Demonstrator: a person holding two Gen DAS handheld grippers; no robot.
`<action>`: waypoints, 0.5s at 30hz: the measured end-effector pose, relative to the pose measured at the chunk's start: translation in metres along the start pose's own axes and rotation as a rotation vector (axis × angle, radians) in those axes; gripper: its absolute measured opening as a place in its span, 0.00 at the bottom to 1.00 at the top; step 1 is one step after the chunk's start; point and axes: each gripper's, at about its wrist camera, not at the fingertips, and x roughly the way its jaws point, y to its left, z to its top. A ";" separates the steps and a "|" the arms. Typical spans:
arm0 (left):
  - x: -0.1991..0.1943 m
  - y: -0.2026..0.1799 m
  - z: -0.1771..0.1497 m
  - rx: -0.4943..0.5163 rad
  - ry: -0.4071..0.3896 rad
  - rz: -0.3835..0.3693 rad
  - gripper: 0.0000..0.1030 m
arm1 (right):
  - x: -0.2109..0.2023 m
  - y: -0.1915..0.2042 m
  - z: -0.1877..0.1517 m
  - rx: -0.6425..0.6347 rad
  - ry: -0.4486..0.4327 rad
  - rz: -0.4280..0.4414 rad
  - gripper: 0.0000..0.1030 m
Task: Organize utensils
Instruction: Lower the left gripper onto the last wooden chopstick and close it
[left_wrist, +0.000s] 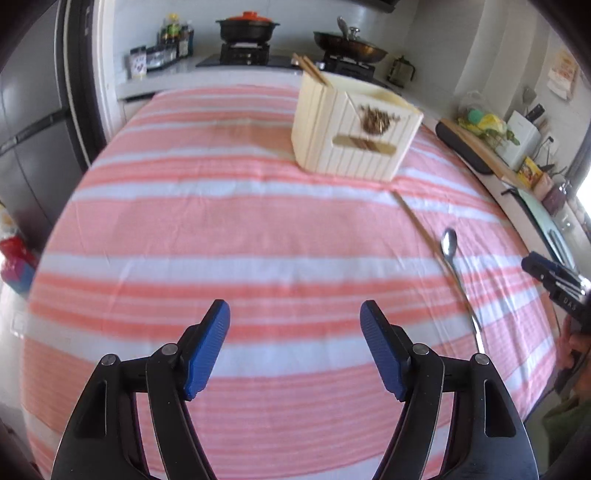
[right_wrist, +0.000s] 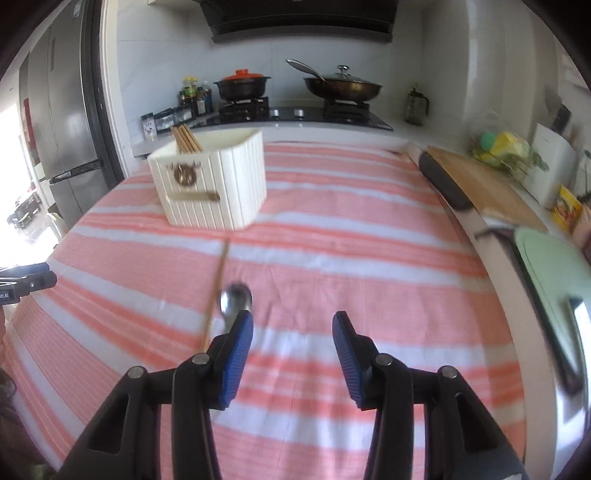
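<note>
Both grippers are held with jaws apart and empty: the left gripper (left_wrist: 294, 314) low centre, the right gripper (right_wrist: 292, 325) beside the spoon (right_wrist: 236, 295), apparently lined up for pickup. A chopstick (right_wrist: 216, 291) lies alongside; the holder (right_wrist: 210, 184), upper left, is stocked with chopsticks already.

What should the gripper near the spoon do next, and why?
Probably shift the right hand-held gripper slightly left and down, so its open jaws straddle the spoon. The spoon lies loose on the striped cloth beside a chopstick, not yet in the white box.
</note>
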 end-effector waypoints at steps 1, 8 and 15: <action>0.003 -0.004 -0.011 -0.013 0.010 -0.010 0.72 | -0.004 -0.002 -0.019 0.018 0.003 -0.020 0.44; 0.013 -0.059 -0.026 0.042 0.023 -0.048 0.73 | -0.018 -0.008 -0.077 0.111 -0.014 -0.064 0.44; 0.035 -0.118 0.011 0.103 0.020 -0.049 0.77 | -0.005 -0.008 -0.089 0.113 -0.019 -0.068 0.44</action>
